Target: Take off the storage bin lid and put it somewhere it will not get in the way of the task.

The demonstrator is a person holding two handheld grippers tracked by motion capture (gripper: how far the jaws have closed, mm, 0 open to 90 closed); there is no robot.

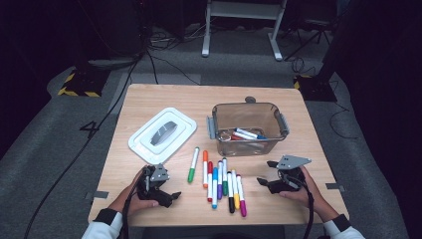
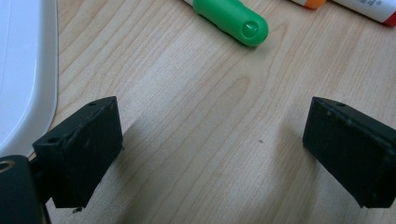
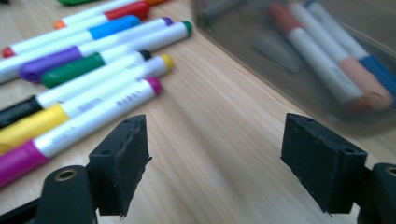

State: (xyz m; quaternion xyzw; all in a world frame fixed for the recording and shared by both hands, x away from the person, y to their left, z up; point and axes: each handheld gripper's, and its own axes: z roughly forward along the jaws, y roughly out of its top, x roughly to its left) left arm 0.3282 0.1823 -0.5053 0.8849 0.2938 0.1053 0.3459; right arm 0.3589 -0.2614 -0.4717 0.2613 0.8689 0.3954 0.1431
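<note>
High view: right gripper point(image 1: 269, 180), jaws wide and empty, sits just right of the magenta marker point(image 1: 241, 188), long axis near-to-far; left gripper point(image 1: 161, 191) likewise wide, empty, farther.

Pale wood table point(image 1: 149, 99), matt, its grain running clear and smooth in the left gripper view, and on it a row of markers point(image 1: 221, 181) in glossy plastic, white barrels with bright coloured caps. The box point(image 1: 249, 128) looks like clear, smoky plastic with a slight sheen, the lid point(image 1: 161, 133) beside it smooth white plastic. Both grippers carry matt black pads point(image 3: 122, 163), rough and a bit frayed at the edges, and the right gripper point(image 1: 271, 173) wears a dull grey plate point(image 1: 293, 161).
</note>
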